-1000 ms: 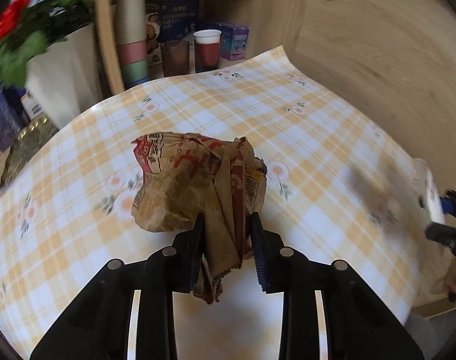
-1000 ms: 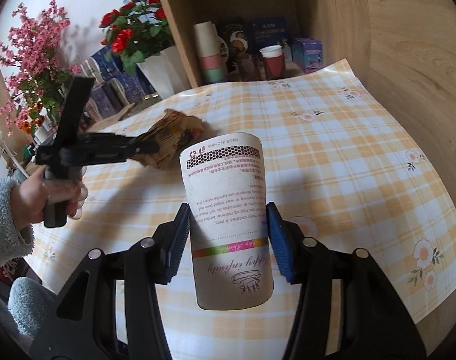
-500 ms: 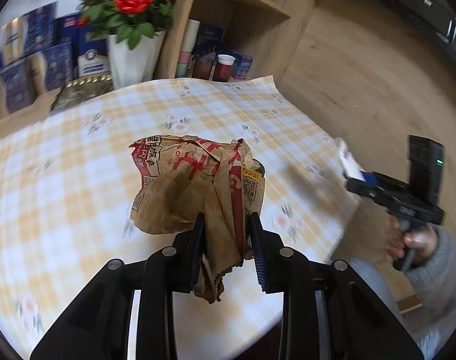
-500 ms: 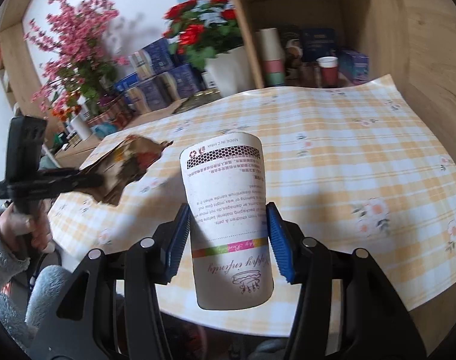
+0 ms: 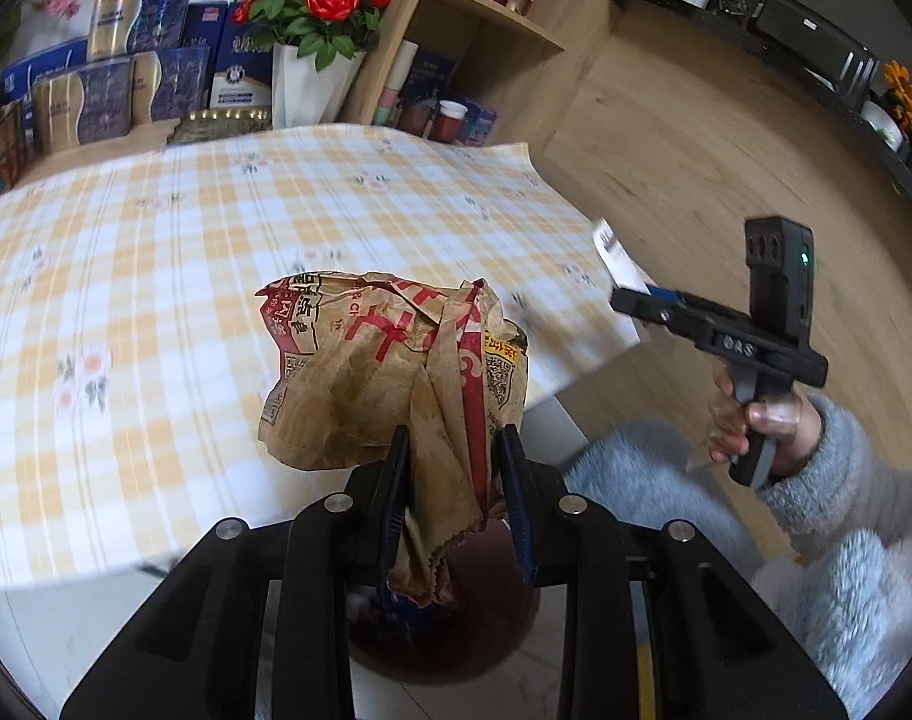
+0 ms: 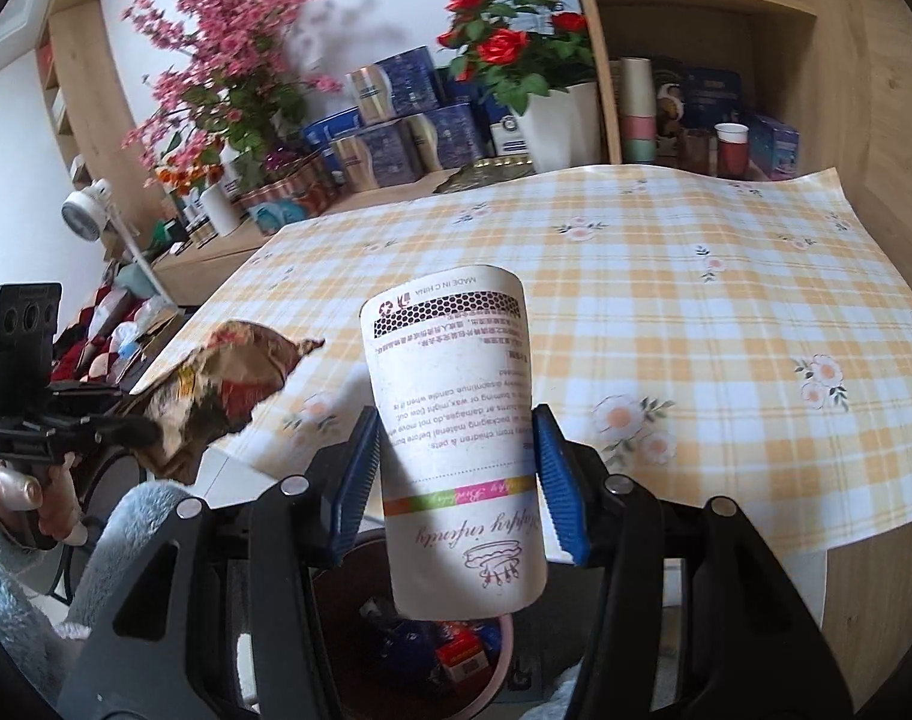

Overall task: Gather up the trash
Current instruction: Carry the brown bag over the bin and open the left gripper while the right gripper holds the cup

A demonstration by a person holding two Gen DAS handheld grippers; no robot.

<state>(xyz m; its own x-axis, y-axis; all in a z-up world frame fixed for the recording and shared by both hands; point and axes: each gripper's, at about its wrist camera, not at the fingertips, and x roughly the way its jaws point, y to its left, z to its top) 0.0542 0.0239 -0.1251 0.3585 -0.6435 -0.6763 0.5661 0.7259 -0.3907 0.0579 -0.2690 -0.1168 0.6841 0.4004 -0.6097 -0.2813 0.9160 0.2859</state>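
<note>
My left gripper (image 5: 453, 450) is shut on a crumpled brown paper food bag (image 5: 390, 372) with red print, held off the table's near edge above a dark round trash bin (image 5: 456, 630). My right gripper (image 6: 456, 450) is shut on a white paper cup (image 6: 456, 432), held upside down over the bin (image 6: 396, 654), which holds wrappers. The bag (image 6: 222, 378) and the left gripper (image 6: 66, 420) show at the left of the right wrist view. The right gripper (image 5: 636, 300) with the cup (image 5: 618, 258) shows at the right of the left wrist view.
The table wears a yellow plaid cloth (image 5: 186, 252). Behind it stand a white vase of red roses (image 6: 561, 114), blue boxes (image 6: 396, 114), pink flowers (image 6: 228, 60) and a wooden shelf with cups (image 6: 729, 147). My fleece-clad knees (image 5: 816, 570) are beside the bin.
Both grippers have drawn back from over the table to its near edge, still holding the bag and the cup. The trash bin has come into view beneath them.
</note>
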